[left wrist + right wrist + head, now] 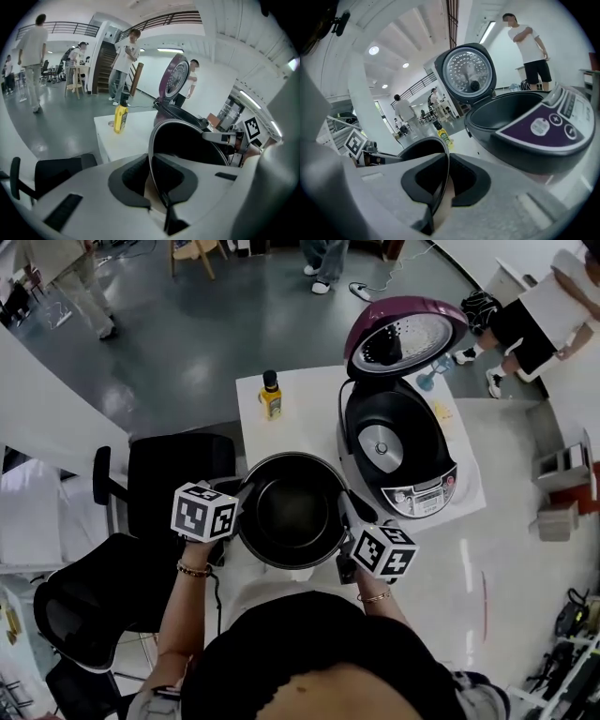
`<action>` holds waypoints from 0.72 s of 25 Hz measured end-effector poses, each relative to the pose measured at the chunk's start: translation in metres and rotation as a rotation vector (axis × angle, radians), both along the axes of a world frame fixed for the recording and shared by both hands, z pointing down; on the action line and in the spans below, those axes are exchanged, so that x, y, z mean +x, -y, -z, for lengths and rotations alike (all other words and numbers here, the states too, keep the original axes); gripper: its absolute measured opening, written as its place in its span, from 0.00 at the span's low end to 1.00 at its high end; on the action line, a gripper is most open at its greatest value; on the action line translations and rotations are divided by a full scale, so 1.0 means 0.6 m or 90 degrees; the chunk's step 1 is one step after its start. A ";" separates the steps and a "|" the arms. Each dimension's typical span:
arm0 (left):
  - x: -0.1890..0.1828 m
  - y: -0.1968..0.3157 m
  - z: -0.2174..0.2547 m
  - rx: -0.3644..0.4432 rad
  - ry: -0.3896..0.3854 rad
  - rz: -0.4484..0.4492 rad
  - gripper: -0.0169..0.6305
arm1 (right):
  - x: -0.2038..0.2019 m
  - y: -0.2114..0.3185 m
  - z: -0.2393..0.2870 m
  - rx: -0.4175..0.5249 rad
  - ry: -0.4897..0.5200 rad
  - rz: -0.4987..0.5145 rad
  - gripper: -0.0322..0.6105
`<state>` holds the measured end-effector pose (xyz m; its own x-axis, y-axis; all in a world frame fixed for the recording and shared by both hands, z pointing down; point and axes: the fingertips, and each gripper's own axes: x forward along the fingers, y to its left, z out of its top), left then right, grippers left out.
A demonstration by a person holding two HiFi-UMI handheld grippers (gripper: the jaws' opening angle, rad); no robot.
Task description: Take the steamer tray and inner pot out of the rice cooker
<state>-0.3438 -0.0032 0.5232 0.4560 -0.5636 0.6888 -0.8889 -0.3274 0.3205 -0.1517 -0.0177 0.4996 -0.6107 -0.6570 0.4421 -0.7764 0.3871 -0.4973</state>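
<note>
The black inner pot [292, 510] hangs over the near end of the white table [300, 413], in front of the rice cooker [398, 457]. My left gripper [242, 491] is shut on the pot's left rim [151, 154]. On the opposite rim [443, 180] my right gripper [349, 512] is shut as well. The cooker stands with its purple lid [405, 334] raised and its cavity [511, 108] bare. Through the left gripper view the pot's dark inside [187, 145] and the right gripper's marker cube [253, 126] show. No steamer tray is visible.
A yellow bottle [271, 396] stands at the table's far left. Black office chairs [169, 484] sit left of the table. Several people [539, 310] stand around the room. A blue-stemmed object [427, 381] lies behind the cooker.
</note>
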 end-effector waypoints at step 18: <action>0.033 0.075 -0.077 -0.038 0.001 -0.098 0.07 | 0.034 0.024 -0.083 -0.062 -0.006 -0.107 0.10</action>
